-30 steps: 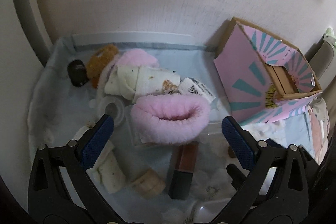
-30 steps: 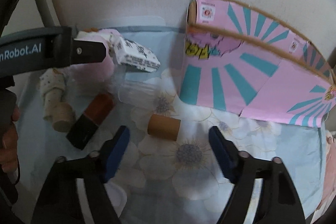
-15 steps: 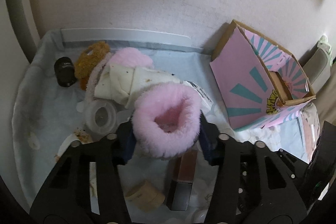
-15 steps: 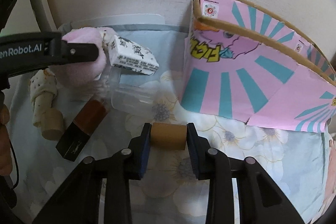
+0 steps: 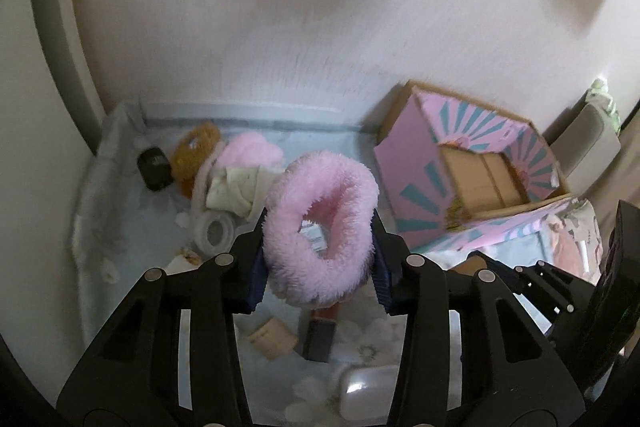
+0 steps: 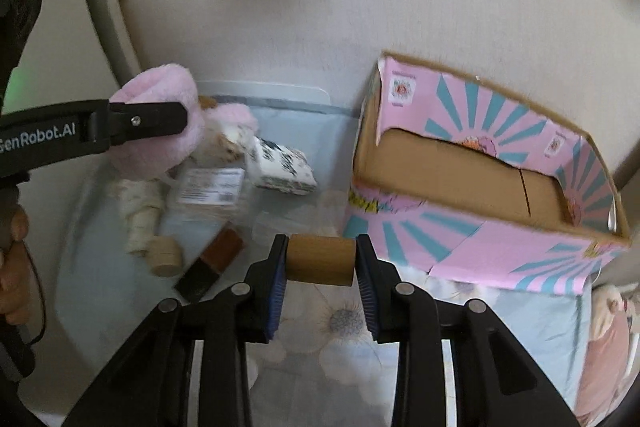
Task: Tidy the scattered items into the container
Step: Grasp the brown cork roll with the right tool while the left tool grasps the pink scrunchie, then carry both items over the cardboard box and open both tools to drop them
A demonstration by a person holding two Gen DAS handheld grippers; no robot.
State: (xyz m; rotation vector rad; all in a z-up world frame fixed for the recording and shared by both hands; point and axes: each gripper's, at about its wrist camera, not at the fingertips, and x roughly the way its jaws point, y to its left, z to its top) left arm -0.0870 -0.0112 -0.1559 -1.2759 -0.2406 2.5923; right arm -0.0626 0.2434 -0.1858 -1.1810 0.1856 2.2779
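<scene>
The left gripper (image 5: 318, 259) holds a fluffy pink scrunchie (image 5: 320, 227) in its jaws; the right gripper (image 6: 321, 263) clamps a wooden cylinder (image 6: 321, 261) crosswise. The open pink box (image 6: 480, 187) lies right of both, nearer the right gripper.

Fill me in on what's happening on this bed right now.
A person is tidying clutter with a handheld gripper in each hand. The left gripper is clamped on a fluffy pink ring, held above the bedsheet. The right gripper is shut on a wooden cylinder, just in front of the open pink box. Neither item is in the box yet, and a dark lipstick-like tube and other bits lie scattered.
</scene>
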